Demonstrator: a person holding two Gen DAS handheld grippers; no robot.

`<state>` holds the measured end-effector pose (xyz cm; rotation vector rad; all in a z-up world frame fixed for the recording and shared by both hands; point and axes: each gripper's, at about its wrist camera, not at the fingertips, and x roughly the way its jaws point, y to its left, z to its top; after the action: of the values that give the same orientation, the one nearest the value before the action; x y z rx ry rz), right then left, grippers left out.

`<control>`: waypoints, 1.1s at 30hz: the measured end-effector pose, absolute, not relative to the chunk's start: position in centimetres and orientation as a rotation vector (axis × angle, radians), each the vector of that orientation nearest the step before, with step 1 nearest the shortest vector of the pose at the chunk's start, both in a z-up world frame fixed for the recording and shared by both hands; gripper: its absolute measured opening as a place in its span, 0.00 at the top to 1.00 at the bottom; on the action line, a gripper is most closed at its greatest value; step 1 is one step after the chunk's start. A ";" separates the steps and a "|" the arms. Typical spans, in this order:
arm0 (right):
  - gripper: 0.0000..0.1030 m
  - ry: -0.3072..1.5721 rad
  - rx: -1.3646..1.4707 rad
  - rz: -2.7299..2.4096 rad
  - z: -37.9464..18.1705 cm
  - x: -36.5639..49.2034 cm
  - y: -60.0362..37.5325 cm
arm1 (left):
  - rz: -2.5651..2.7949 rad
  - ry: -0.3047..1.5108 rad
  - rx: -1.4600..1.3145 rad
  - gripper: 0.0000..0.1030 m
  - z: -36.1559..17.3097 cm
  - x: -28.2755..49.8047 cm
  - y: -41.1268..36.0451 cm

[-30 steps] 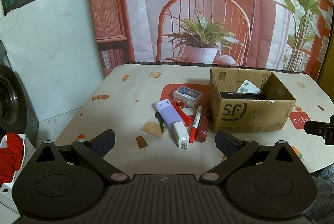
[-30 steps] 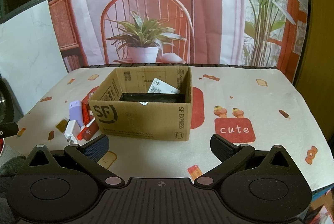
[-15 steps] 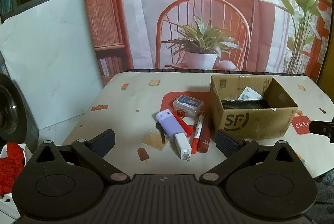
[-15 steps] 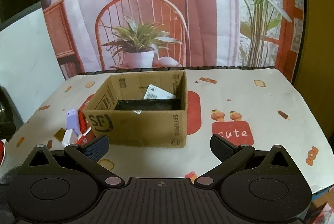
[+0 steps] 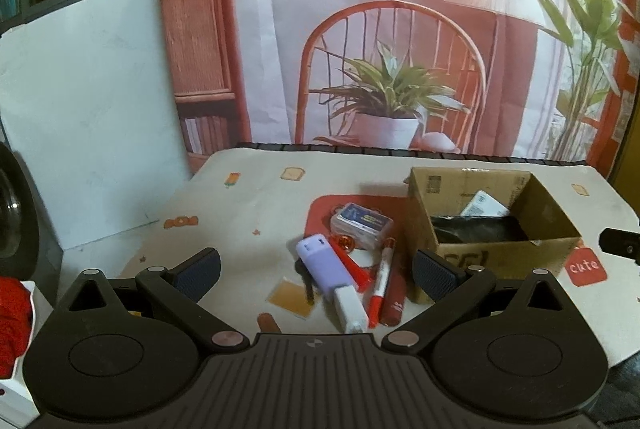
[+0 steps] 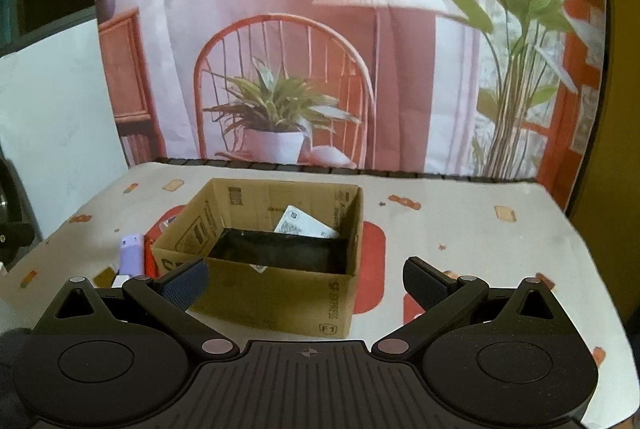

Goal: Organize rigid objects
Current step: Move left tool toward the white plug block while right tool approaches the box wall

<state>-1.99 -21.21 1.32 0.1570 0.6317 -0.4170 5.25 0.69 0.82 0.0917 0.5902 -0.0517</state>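
Observation:
An open cardboard box stands on the table with a black item and a white card inside. Left of it lies a small pile: a purple and white charger, a red and white marker, a dark red tube, a clear case with a blue label, a tan square. My left gripper hovers open above and in front of the pile. In front of the box, my right gripper is open and holds nothing.
The table wears a cream cloth printed with small pictures and a red "cute" patch. A printed backdrop hangs right behind the far edge. A white panel leans at the left. Red fabric sits in a white bin below.
Both grippers have tilted upward, so the table and box sit lower in both views. The objects on the table have not moved and both grippers stay open.

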 end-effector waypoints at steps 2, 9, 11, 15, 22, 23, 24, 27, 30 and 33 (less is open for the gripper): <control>0.00 0.661 0.179 -0.411 1.2 -1.3 -21.9 | -0.048 0.592 0.087 0.00 0.8 6.0 0.8; 0.00 0.724 0.200 -0.459 -0.3 1.4 -24.0 | -0.043 0.635 0.051 0.00 -0.4 9.2 1.5; 0.00 0.722 0.186 -0.462 -0.8 2.1 -24.4 | -0.037 0.645 0.054 0.00 -1.0 10.0 1.6; 0.00 0.717 0.167 -0.465 -1.6 3.7 -25.4 | -0.008 0.675 0.061 0.00 -2.1 11.8 1.9; 0.00 0.705 0.164 -0.449 -2.8 6.0 -27.2 | 0.016 0.720 0.031 0.00 -3.6 14.4 2.7; 0.00 0.705 0.157 -0.449 -3.0 6.2 -27.2 | 0.018 0.723 0.028 0.00 -3.7 14.7 2.7; 0.00 0.705 0.150 -0.451 -3.1 6.4 -27.3 | 0.019 0.724 0.023 0.00 -3.7 14.9 2.7; 0.00 0.699 0.143 -0.449 -3.6 6.9 -27.6 | 0.016 0.724 0.013 0.00 -3.9 15.5 2.6; 0.02 0.700 0.148 -0.448 -4.2 7.1 -27.8 | 0.008 0.720 0.003 0.00 -3.9 15.8 2.5; 0.03 0.694 0.141 -0.453 -4.7 7.0 -27.7 | 0.012 0.716 -0.011 0.00 -4.1 15.9 2.3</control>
<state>7.05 -27.65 -4.72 0.1412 0.6939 -0.4528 15.88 2.34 -4.10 -0.0106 0.7161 0.0119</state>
